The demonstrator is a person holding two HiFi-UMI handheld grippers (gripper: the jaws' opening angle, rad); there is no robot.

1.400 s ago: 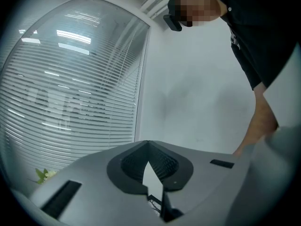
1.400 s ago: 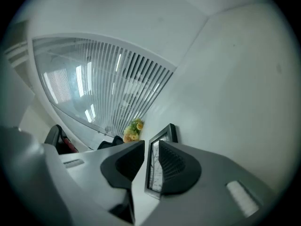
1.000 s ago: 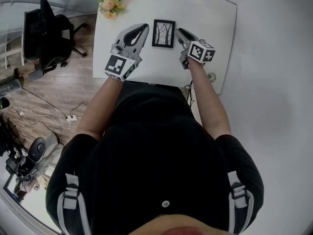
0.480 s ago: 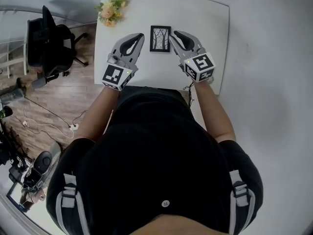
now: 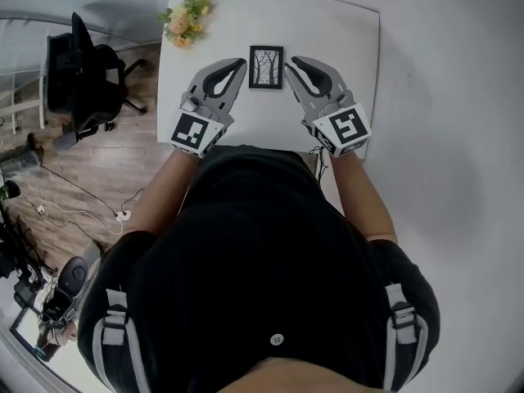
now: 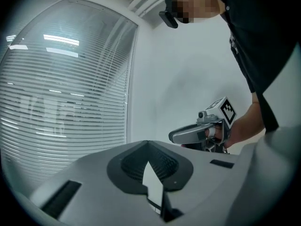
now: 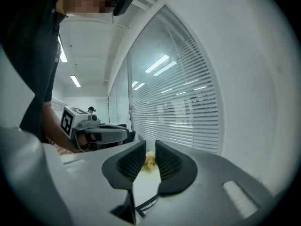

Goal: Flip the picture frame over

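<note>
The picture frame [image 5: 267, 66], black-edged with a drawing of trees, lies picture side up on the white table [image 5: 352, 47]. My left gripper [image 5: 237, 65] rests just left of it, tips level with its left edge and apart from it. Its jaws [image 6: 147, 145] meet at the tips, with nothing held. My right gripper [image 5: 294, 62] lies just right of the frame, also clear of it. A narrow gap shows between its pads [image 7: 150, 150]; the jaws have just been closing a little, with nothing between them. Each gripper view shows the other gripper across the table: the right gripper [image 6: 195, 133] and the left gripper [image 7: 106, 134].
A bunch of flowers [image 5: 187, 11] stands at the table's far left corner and shows through the right jaws' gap as well [image 7: 149, 161]. A black office chair [image 5: 82, 64] stands left of the table on the wooden floor. Cables lie on the floor [image 5: 82, 211]. Window blinds [image 6: 61, 102] line the wall.
The right gripper's marker cube has swung back toward me and out to the right, while its tips stay beside the frame. The left gripper has hardly moved. The frame lies as before.
</note>
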